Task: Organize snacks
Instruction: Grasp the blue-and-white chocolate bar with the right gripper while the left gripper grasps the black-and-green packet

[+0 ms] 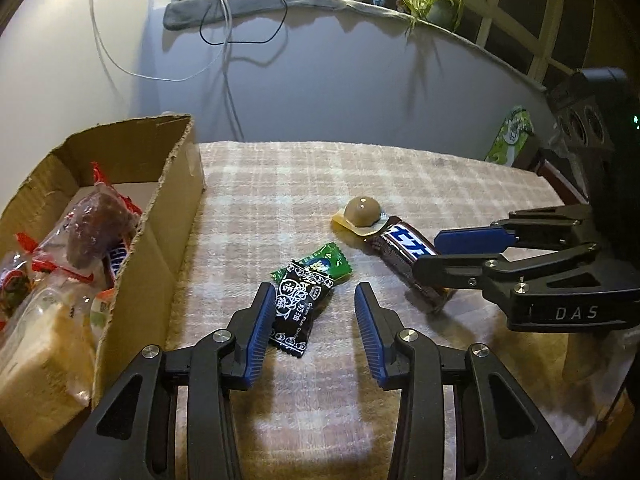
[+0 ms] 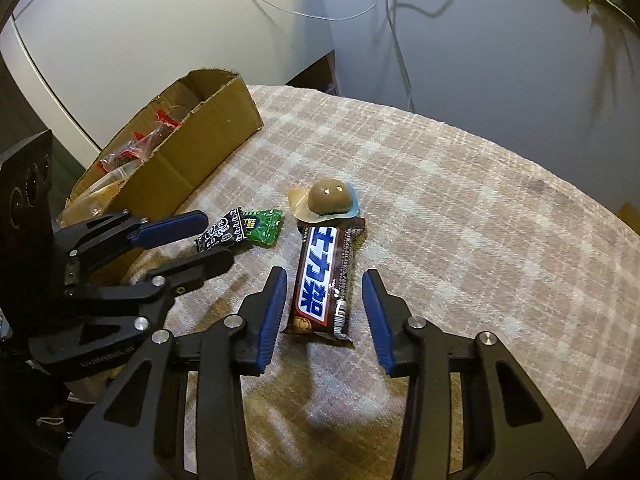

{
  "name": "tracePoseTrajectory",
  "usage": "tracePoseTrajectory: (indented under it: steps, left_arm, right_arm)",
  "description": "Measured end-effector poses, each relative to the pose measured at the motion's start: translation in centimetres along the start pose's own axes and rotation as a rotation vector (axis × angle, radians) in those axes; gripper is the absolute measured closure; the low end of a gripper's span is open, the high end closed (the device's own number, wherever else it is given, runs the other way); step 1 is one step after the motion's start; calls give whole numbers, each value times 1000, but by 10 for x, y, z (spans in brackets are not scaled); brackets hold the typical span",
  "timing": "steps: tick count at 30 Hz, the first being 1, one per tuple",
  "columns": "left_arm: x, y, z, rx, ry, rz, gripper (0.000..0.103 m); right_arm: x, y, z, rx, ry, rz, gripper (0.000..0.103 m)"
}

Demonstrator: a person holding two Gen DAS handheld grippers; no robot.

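Snacks: brown chocolate bar wrapper (image 2: 322, 280), black sweet packet (image 1: 294, 312), green sweet packet (image 1: 326, 266), brown jelly cup (image 1: 362, 213) on checked cloth (image 1: 420, 184).
Box: cardboard box (image 1: 160, 240), partly filled.
Left gripper (image 1: 314, 312): fingers apart, black packet between.
Right gripper (image 2: 325, 304): fingers apart, straddling bar.

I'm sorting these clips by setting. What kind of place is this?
Probably a home room, not a lab or shop: a checked cloth covers the table, a potted plant sits on a padded window ledge, and loose charger cables hang down the wall.
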State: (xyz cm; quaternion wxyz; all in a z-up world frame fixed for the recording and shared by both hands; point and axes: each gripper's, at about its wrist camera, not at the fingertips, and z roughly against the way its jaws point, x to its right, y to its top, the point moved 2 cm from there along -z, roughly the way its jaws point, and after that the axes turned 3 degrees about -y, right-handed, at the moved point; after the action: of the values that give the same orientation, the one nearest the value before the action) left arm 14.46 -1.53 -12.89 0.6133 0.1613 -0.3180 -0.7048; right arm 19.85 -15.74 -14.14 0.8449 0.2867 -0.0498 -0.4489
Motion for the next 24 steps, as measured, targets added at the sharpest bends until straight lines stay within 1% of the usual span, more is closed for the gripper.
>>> tracePoseTrajectory:
  steps: [6,9,12,16,21,24]
  left_arm:
    - [-3,0,-2,-5,5,-3,69]
    - [-1,1,-4,-8,10,-18,69]
    - [0,3,-6,-15,-5,-23,69]
    - [2,2,-5,-18,-7,-38,81]
    - [4,0,-4,-17,-3,-48,85]
    - [7,-2,-3,-20,-6,-56,85]
  right_arm:
    - [-4,3,-10,-24,-4,21,62]
    - [-5,4,-14,-33,-14,30,66]
    - [-6,5,-15,-40,-30,45,71]
    - [-4,4,-12,-45,-42,54,73]
    - [-2,1,-9,-46,-57,62,73]
    - [-1,-3,-6,-48,-61,68,73]
